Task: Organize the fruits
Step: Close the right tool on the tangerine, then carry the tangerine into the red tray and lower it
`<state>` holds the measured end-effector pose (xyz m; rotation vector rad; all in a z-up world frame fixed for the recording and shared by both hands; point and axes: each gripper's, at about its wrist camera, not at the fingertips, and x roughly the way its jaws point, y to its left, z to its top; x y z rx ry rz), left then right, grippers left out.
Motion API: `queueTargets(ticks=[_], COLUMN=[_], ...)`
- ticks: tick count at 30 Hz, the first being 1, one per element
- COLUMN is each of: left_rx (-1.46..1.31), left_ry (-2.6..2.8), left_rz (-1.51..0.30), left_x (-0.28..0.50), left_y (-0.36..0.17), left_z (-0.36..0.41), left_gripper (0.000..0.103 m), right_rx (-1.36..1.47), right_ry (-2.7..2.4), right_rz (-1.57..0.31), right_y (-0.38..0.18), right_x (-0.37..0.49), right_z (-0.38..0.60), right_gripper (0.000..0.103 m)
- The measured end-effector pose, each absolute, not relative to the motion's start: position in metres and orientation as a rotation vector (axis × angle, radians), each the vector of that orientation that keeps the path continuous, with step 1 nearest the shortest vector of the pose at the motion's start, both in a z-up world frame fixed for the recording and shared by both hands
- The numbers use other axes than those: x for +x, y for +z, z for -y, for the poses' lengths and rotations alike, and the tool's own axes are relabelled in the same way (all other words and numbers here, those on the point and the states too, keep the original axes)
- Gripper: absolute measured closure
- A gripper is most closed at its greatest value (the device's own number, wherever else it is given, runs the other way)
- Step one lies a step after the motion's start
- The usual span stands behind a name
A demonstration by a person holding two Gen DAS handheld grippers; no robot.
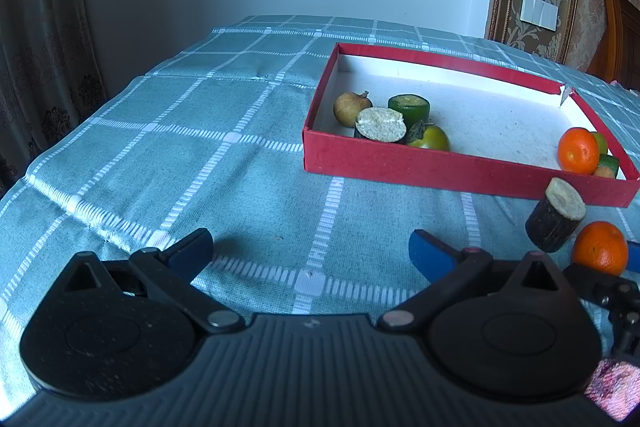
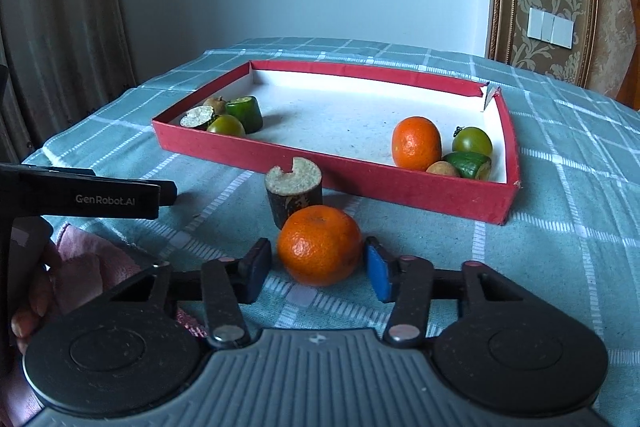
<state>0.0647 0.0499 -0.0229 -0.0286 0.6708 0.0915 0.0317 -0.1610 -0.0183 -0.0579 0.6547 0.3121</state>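
An orange tangerine (image 2: 319,245) lies on the checked tablecloth between the open jaws of my right gripper (image 2: 318,267); the pads stand just apart from its sides. It also shows in the left wrist view (image 1: 600,247). A dark sugarcane piece (image 2: 294,191) stands just behind it, also seen in the left wrist view (image 1: 556,214). The red box (image 2: 420,187) holds a second tangerine (image 2: 416,143), green tomatoes, cucumber pieces, longans and another cane piece (image 2: 197,117). My left gripper (image 1: 310,251) is open and empty over bare cloth.
The table (image 1: 200,147) edge falls away at the left toward curtains. The left gripper's body (image 2: 100,199) and the holder's hand sit at the left of the right wrist view. A wooden chair (image 1: 618,31) stands at the far right.
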Motion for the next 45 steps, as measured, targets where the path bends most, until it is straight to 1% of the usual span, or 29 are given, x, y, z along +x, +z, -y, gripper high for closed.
queueTargets(ticks=[1,15,22,29,37,45], left_rx=[-0.029,-0.029,-0.029,-0.029,-0.029,-0.029], left_ry=[0.091,0.091,0.091,0.091,0.09,0.09], left_rz=[-0.671,-0.671,-0.67,-0.67,-0.67,-0.67], left_x=[0.065,0.065,0.065,0.064,0.065,0.065], left_y=[-0.023,-0.023,-0.023,-0.023,-0.023,-0.024], left_z=[-0.05,-0.05,-0.05,-0.05,-0.05,-0.05], left_gripper=[0.0,0.0,0.0,0.0,0.0,0.0], right_rx=[-0.058,-0.034,-0.037,-0.074,-0.098,-0.166], right_ry=[0.31,0.314,0.303,0.283,0.257,0.231], right_rz=[-0.653,-0.631,-0.581,-0.528,-0.558,-0.503], right_y=[-0.019,-0.016,0.005,0.026,0.012,0.004], right_x=[0.032,0.025,0.028,0.06,0.097,0.102], right_z=[0.162,0.166,0.175,0.18,0.176,0.168], right_gripper=[0.06,0.061,0.061,0.061,0.061,0.061])
